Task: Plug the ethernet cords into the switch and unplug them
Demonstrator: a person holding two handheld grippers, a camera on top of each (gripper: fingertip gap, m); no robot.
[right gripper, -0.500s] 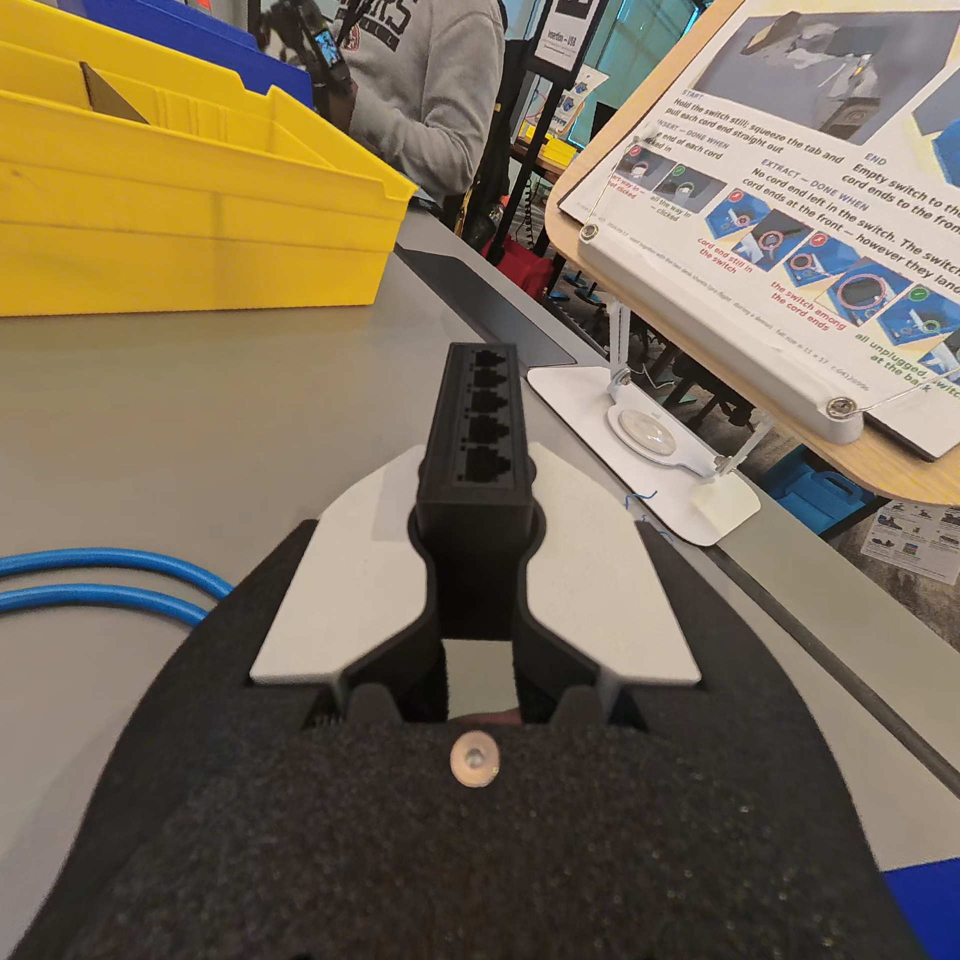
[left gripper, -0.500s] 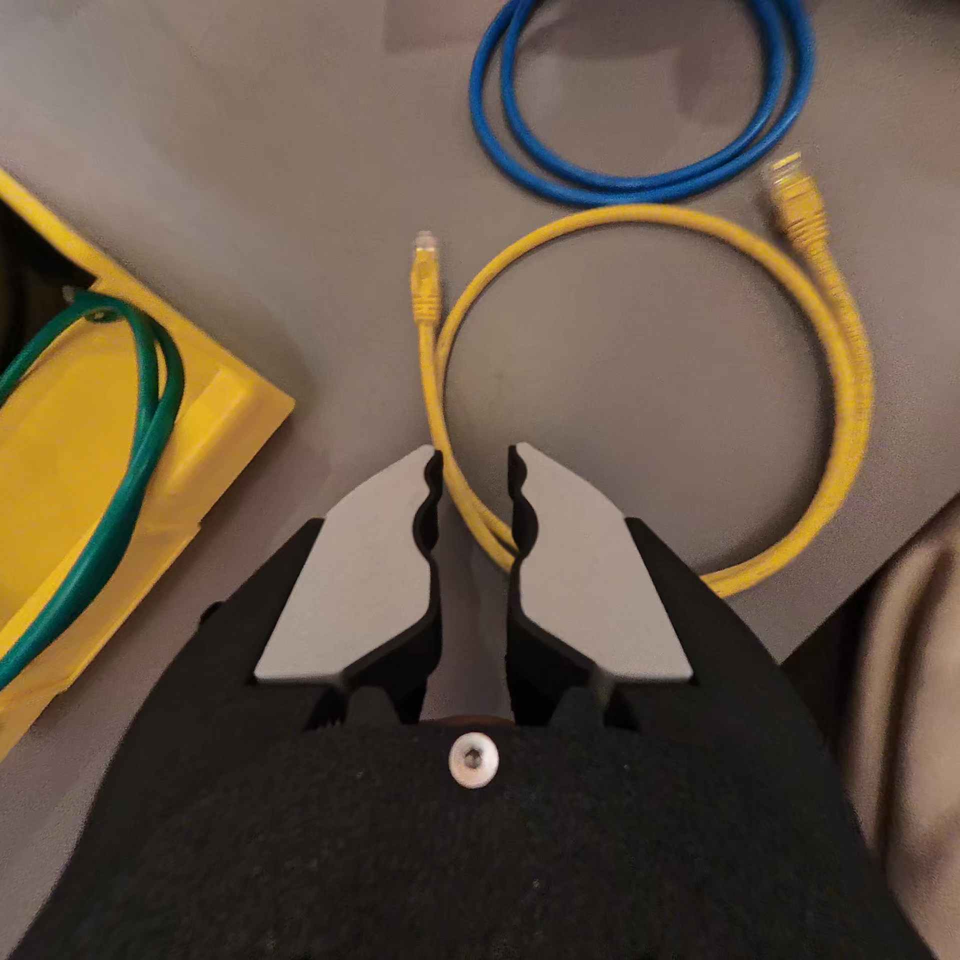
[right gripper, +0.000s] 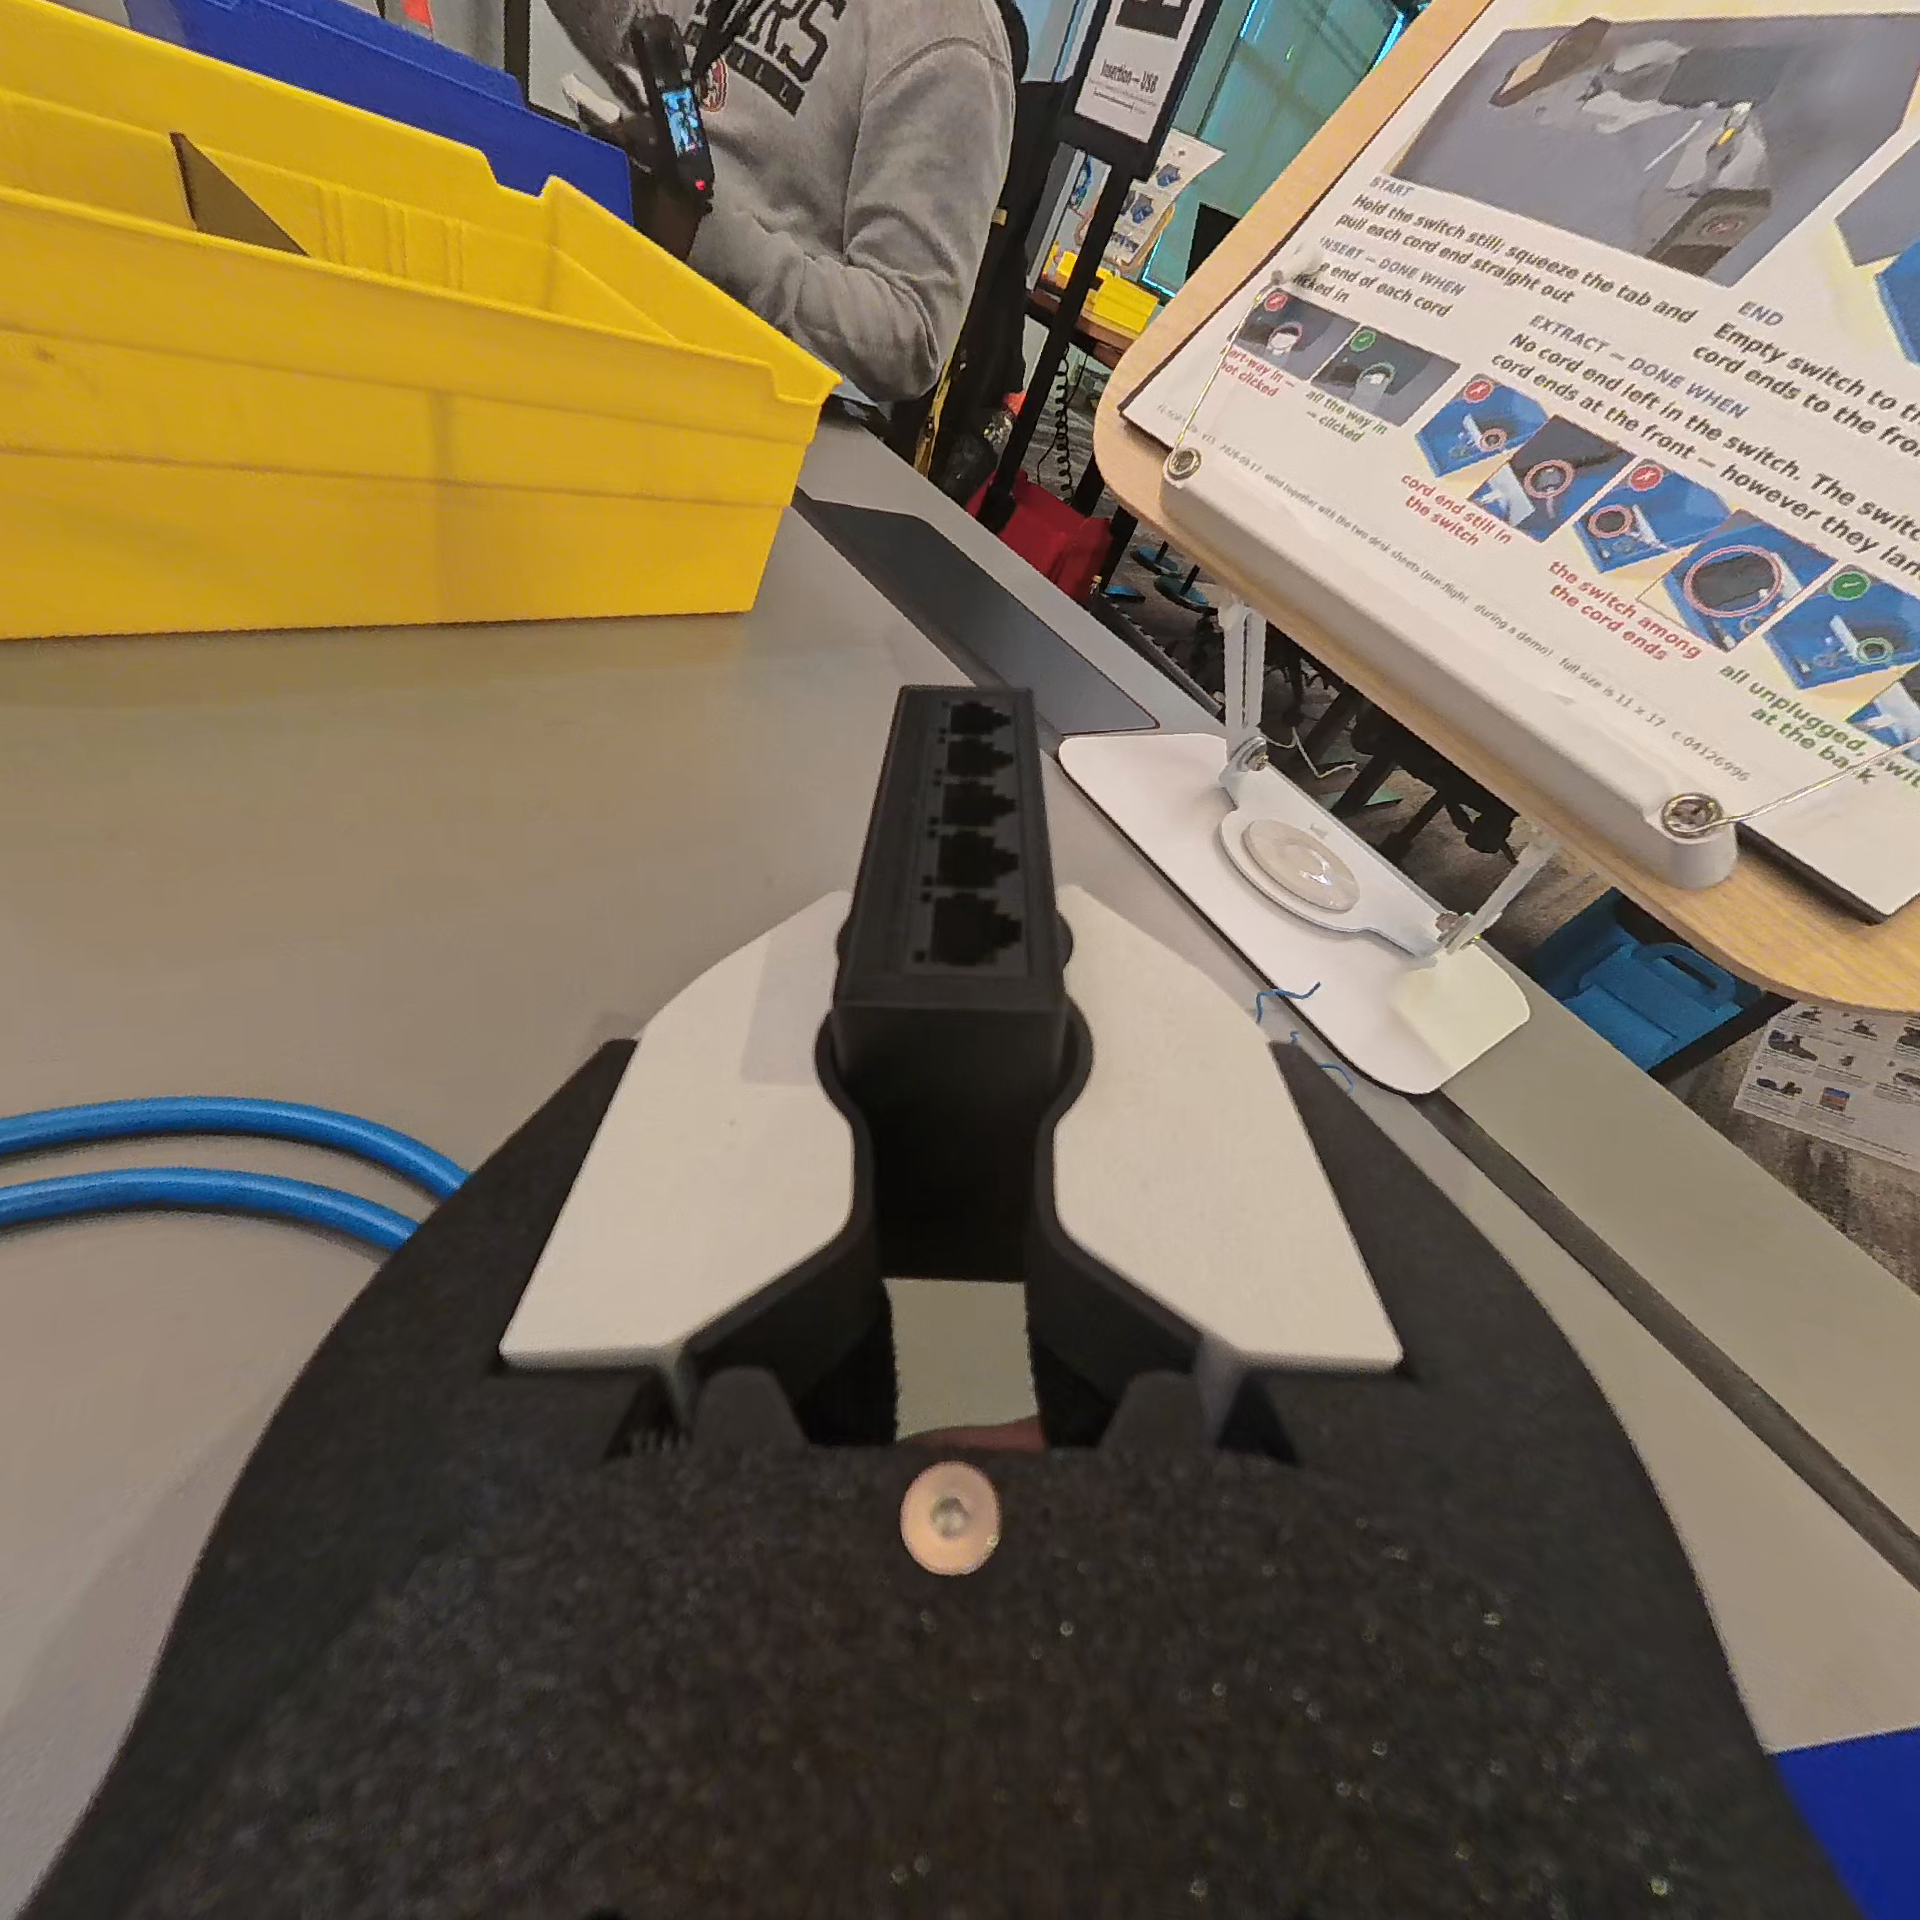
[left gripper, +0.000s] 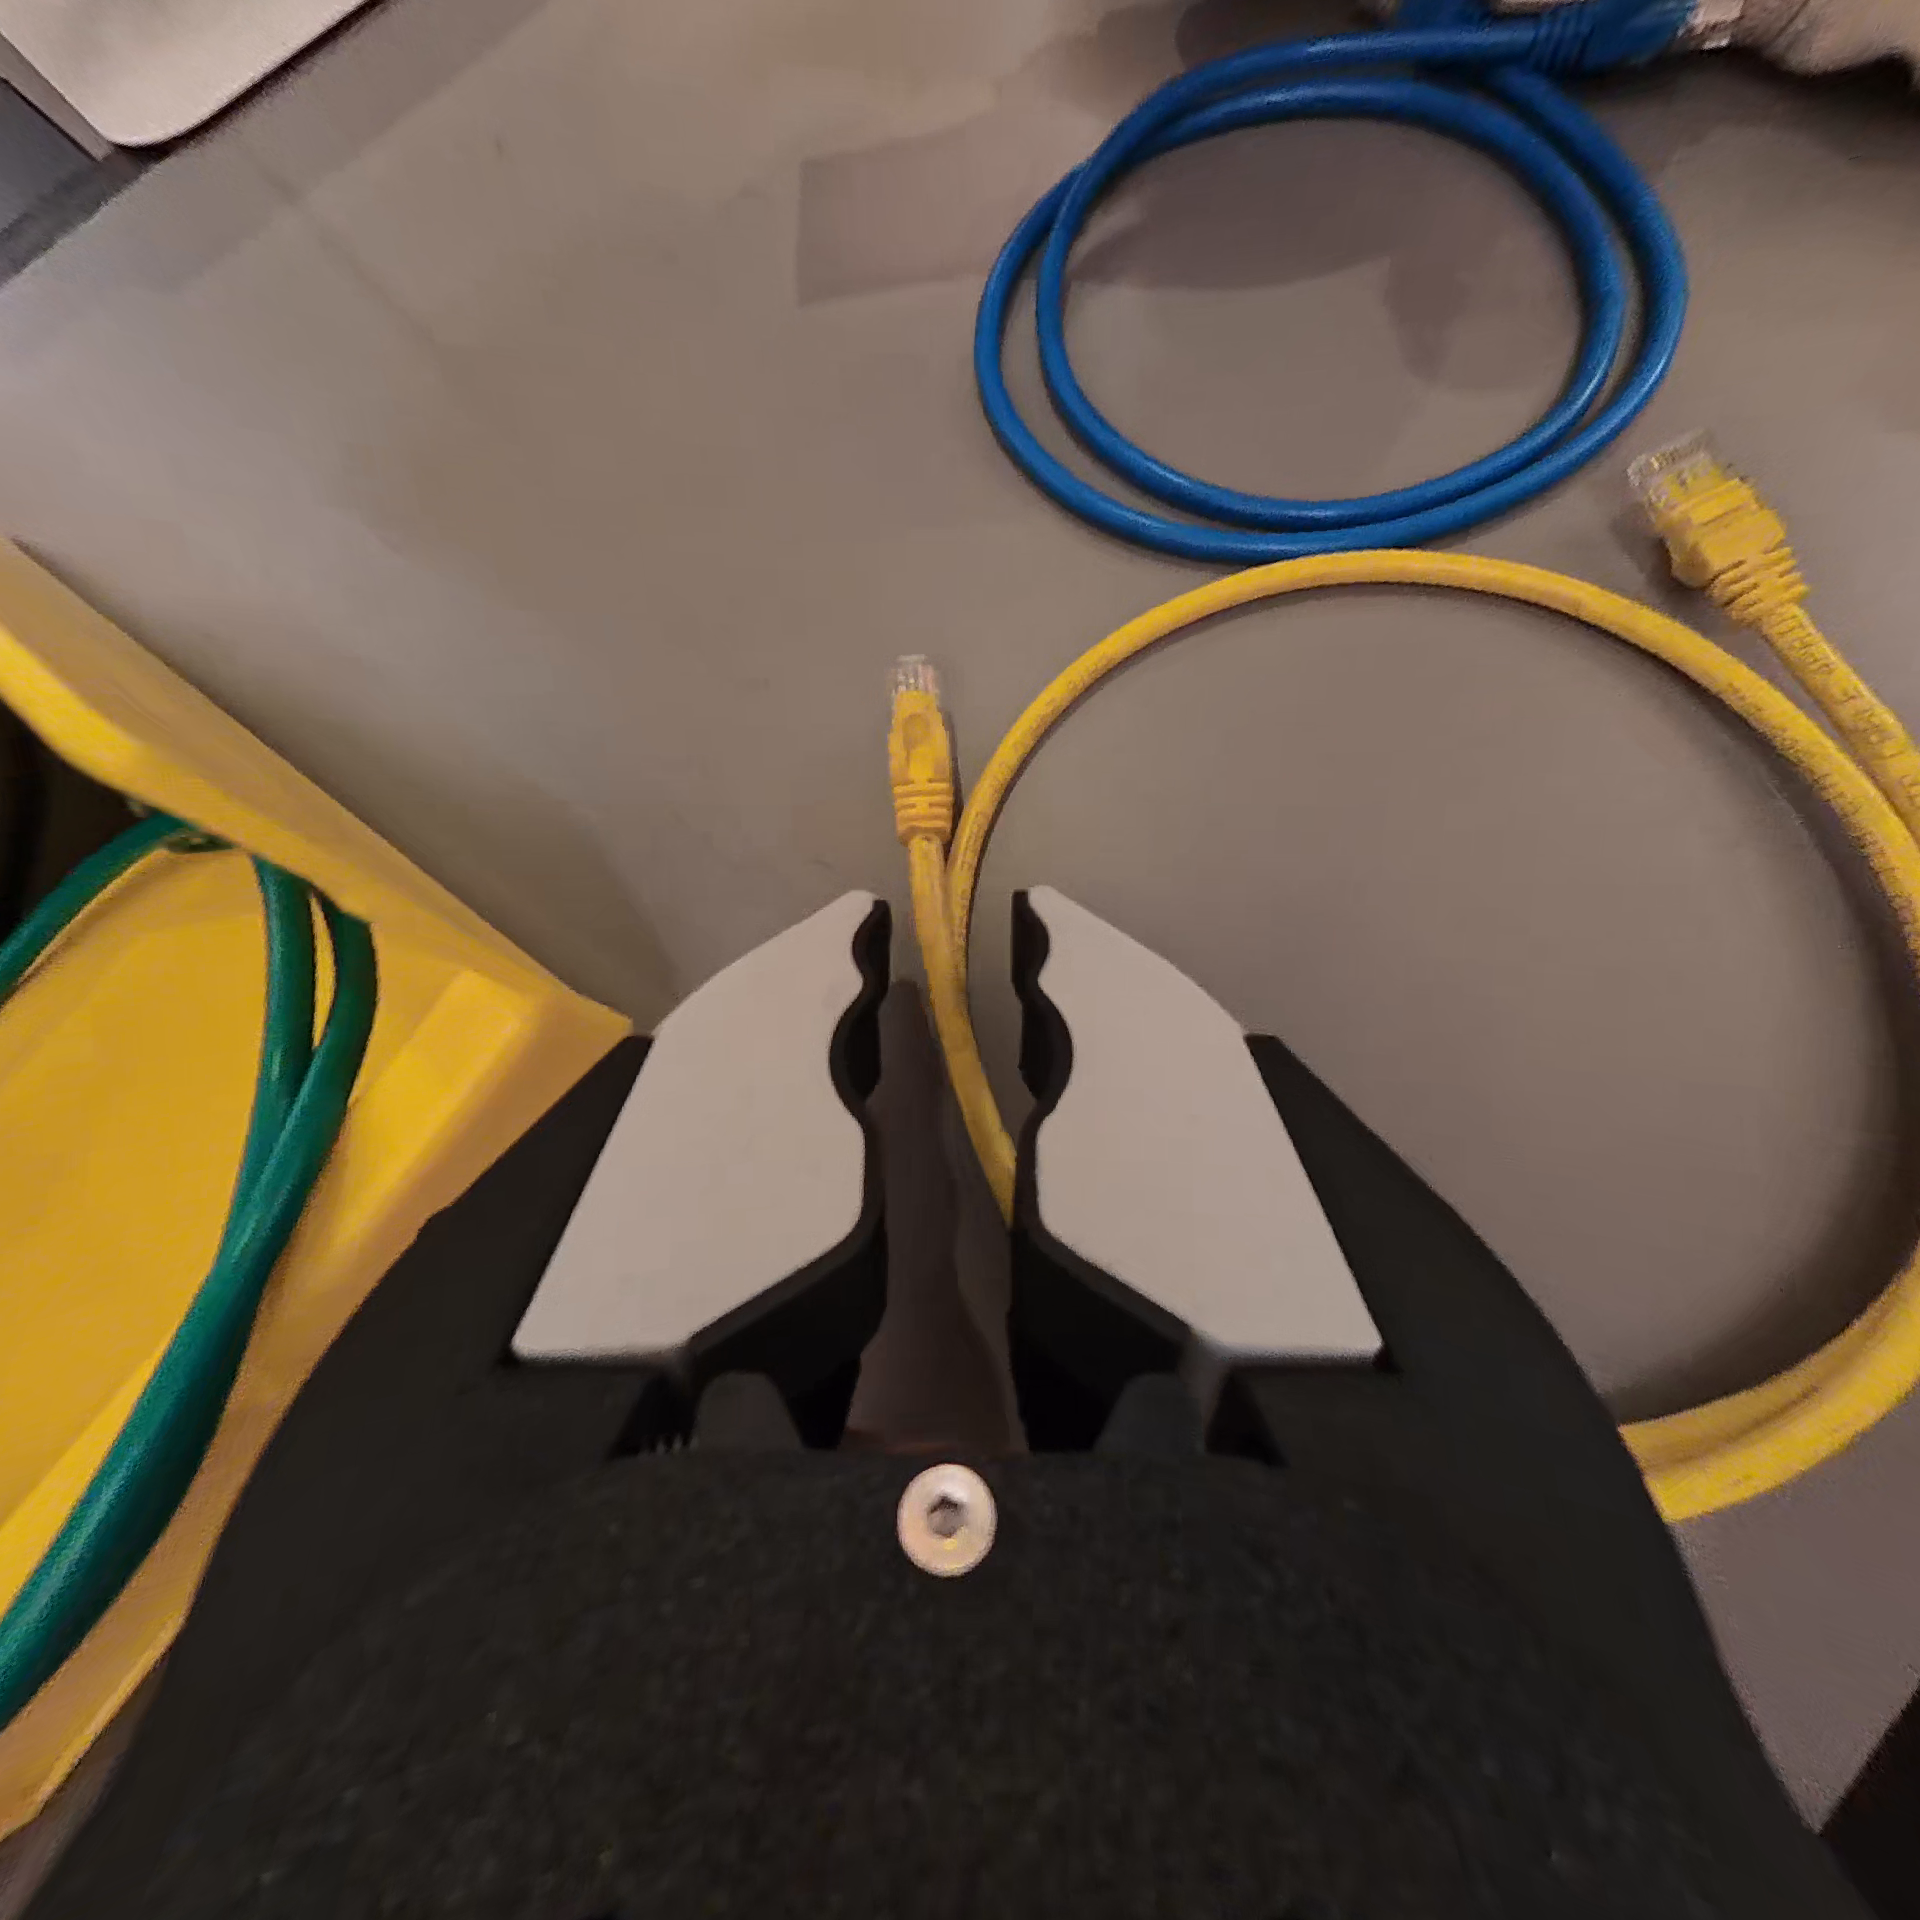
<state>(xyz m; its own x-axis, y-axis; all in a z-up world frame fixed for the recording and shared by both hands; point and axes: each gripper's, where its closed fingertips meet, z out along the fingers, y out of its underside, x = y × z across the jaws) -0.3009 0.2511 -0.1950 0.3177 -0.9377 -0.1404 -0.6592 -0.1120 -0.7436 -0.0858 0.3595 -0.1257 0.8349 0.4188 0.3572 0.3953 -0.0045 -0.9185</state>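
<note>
In the left wrist view my left gripper (left gripper: 951, 920) is open, low over the grey table. The yellow ethernet cord (left gripper: 1351, 582) lies looped there, and two strands run between the jaws. Its near plug (left gripper: 916, 748) lies just beyond the fingertips and its other plug (left gripper: 1704, 525) at the right. A coiled blue cord (left gripper: 1330, 312) lies farther off. A green cord (left gripper: 270, 1091) lies in a yellow bin (left gripper: 125, 1195) on the left. In the right wrist view my right gripper (right gripper: 956, 935) is shut on the black switch (right gripper: 961, 831), whose row of empty ports shows.
A large yellow bin (right gripper: 416, 436) stands at the back left of the table (right gripper: 416, 831). An instruction board (right gripper: 1558, 468) on a white stand (right gripper: 1299, 914) leans in from the right. A person in a grey sweatshirt (right gripper: 862, 177) stands behind. The blue cord (right gripper: 208, 1153) runs to the left of the right gripper. The table edge (left gripper: 1808, 1756) is at lower right.
My left gripper has moved forward along the yellow cord, so the near plug lies closer to the fingertips. The jaws stay open. The right gripper still holds the switch.
</note>
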